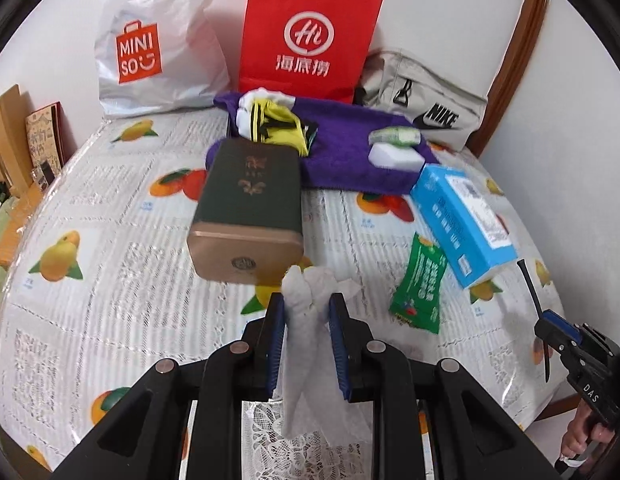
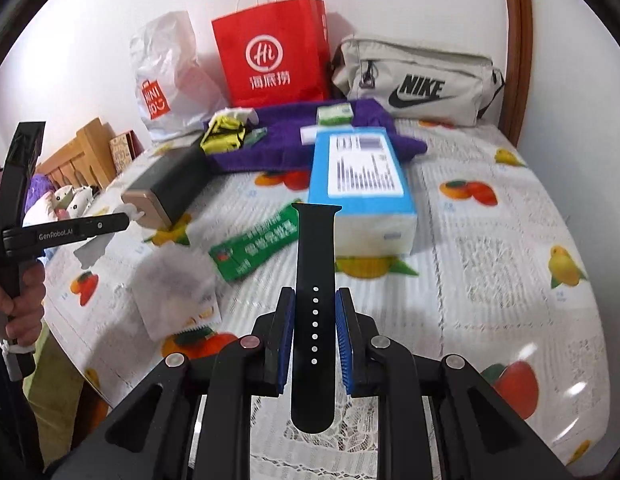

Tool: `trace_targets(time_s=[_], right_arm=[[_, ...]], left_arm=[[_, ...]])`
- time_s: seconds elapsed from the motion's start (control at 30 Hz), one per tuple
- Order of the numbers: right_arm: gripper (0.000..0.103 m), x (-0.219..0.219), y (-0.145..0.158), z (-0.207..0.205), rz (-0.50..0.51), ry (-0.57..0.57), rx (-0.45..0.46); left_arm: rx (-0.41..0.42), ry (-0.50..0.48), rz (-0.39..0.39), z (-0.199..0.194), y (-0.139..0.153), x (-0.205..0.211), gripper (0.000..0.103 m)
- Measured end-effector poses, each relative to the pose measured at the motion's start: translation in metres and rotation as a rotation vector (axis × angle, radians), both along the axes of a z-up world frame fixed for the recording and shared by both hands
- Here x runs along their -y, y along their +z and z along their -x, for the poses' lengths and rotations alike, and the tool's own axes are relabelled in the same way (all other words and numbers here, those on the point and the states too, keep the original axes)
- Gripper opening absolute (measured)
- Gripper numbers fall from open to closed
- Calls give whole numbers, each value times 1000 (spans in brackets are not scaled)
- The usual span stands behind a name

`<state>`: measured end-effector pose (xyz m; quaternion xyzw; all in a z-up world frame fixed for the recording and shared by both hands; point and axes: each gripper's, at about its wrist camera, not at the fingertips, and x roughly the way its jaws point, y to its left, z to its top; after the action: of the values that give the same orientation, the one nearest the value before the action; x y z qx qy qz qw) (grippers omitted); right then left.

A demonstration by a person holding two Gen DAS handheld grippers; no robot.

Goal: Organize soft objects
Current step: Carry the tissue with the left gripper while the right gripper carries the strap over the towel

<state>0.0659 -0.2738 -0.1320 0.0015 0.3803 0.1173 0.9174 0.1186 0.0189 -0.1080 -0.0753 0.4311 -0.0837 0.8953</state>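
On a round table point(image 1: 110, 208) covered in a fruit-printed plastic cloth, two hand-held grippers each hold something soft. The left gripper point(image 1: 306, 308) has its blue-padded jaws drawn nearly together on a crumpled white tissue point(image 1: 310, 320), which bunches above the pads and hangs down below them, just in front of a dark green tin with a copper-coloured base point(image 1: 250, 204) lying on its side. The right gripper point(image 2: 314, 304) is clamped fully onto a black silicone watch strap with a row of holes point(image 2: 315, 280), held upright between its pads (the strap ends poke out above and below).

Against the wall stand a white plastic Miniso bag point(image 1: 150, 44), a red paper carrier bag with white handles point(image 1: 306, 36) and a beige Nike pouch point(image 2: 414, 80); what they hold cannot be seen. In front of them, a purple towel point(image 1: 350, 144) carries a yellow-and-white bundle of cloth point(image 1: 270, 120), a white sponge block point(image 1: 394, 156) and a small green-and-white pack point(image 1: 394, 136). A blue tissue box point(image 2: 358, 176) and a green sachet point(image 2: 254, 244) lie on the cloth nearby.
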Motion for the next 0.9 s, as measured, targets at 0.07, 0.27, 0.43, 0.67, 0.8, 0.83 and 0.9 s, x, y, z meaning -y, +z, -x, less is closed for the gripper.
trace_targets(time_s=[0.07,0.27,0.43,0.67,0.8,0.83,0.9], right_arm=[[20,-3,9,-2,10,1,14],[20,-9,33,-15,4,12,46],[20,-17,48,-38,-6,31,58],[20,-24,65,-80,-31,53,84],[20,-27,72,-107,-38,57,82],[20,-27,73,-113,-38,58,82],[20,-29,75,-127,-39,64,82]], left_arm=[[11,5,7,-1,7,-2,21],[34,7,35,-7,23,-8,21],[36,14,37,-18,31,-9,21],[47,21,18,-42,46,-9,21],[49,30,16,-61,51,-9,21],[49,32,17,-65,52,-9,21],[48,34,16,-76,53,-8,21]])
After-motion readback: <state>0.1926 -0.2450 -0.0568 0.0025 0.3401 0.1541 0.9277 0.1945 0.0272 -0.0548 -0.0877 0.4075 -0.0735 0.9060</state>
